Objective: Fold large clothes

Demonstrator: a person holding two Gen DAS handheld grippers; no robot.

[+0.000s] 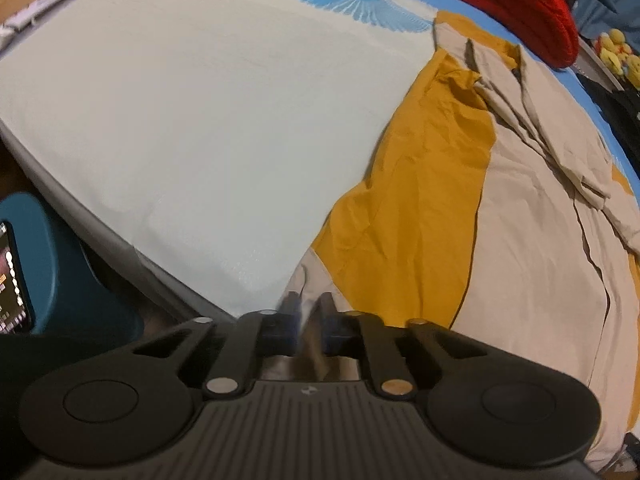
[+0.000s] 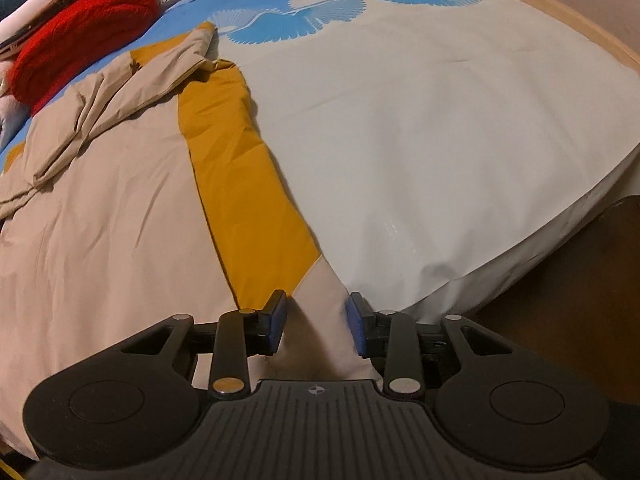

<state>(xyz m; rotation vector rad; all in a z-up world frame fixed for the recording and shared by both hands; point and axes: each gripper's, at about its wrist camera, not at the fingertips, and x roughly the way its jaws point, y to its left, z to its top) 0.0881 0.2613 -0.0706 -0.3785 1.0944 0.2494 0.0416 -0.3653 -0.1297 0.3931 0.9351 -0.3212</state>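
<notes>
Red knitwear (image 2: 76,32) is bunched at the far edge of the bed (image 2: 440,120), beyond the beige and mustard jacket (image 2: 120,208) spread flat. The left gripper (image 1: 309,312) is pinched shut on the jacket's beige hem. The right gripper (image 2: 317,322) is seen part open, hem fabric between its pads (image 2: 355,320).

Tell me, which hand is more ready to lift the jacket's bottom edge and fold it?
Left. The left gripper is already pinched shut on the beige-and-yellow jacket hem. The right gripper only straddles its corner, pads apart, not yet pinching.
</notes>
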